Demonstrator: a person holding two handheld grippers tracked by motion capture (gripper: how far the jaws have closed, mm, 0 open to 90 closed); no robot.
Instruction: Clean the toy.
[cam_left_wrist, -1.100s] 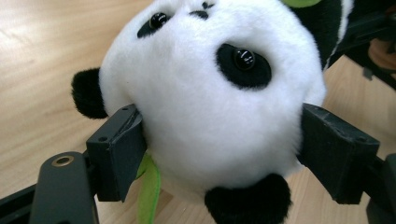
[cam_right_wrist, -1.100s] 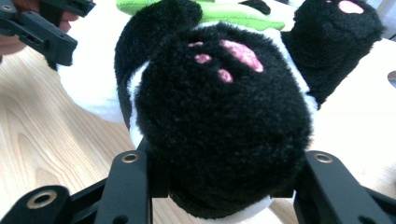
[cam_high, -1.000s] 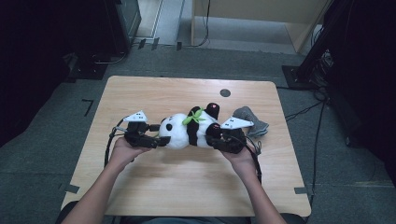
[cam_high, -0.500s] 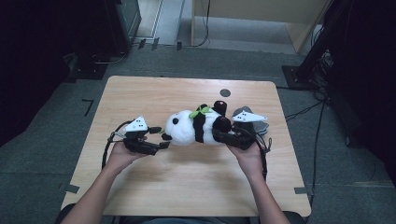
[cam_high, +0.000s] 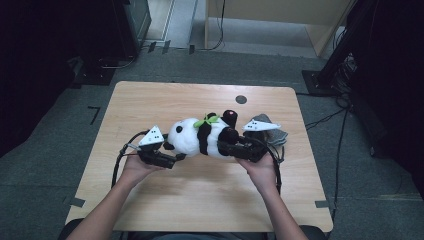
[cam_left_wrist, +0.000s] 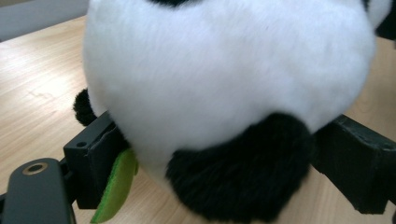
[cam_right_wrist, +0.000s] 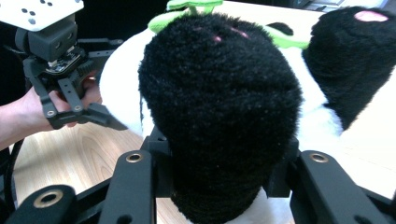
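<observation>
Two grippers are held at a toy panda (cam_high: 200, 137) in the middle of a wooden table (cam_high: 150, 100). The panda is seen lying on its side, with its white head to the left and its black legs to the right.

On the left, the left gripper (cam_high: 167, 159) is held by the left hand (cam_high: 136, 167) at the panda's head. Its jaws have just been opening. In the left gripper view, the jaws are spread wide, and the round white head (cam_left_wrist: 224, 84) is seen between them, with a black patch low on it. Whether the head is pressed by the jaws cannot be told. A green felt leaf (cam_left_wrist: 114, 186) is seen beside the left jaw.

In the middle, a green leaf sprig (cam_high: 206, 120) is worn on the panda's neck.

On the right, the right gripper (cam_high: 227, 148) is held by the right hand (cam_high: 262, 170). In the right gripper view, a thick black leg (cam_right_wrist: 219, 116) is pinched between its two jaws. Another black leg with a pink spot on its foot (cam_right_wrist: 371, 16) is seen farther off.

A grey cloth (cam_high: 277, 135) is seen on the table just behind the right gripper.
</observation>
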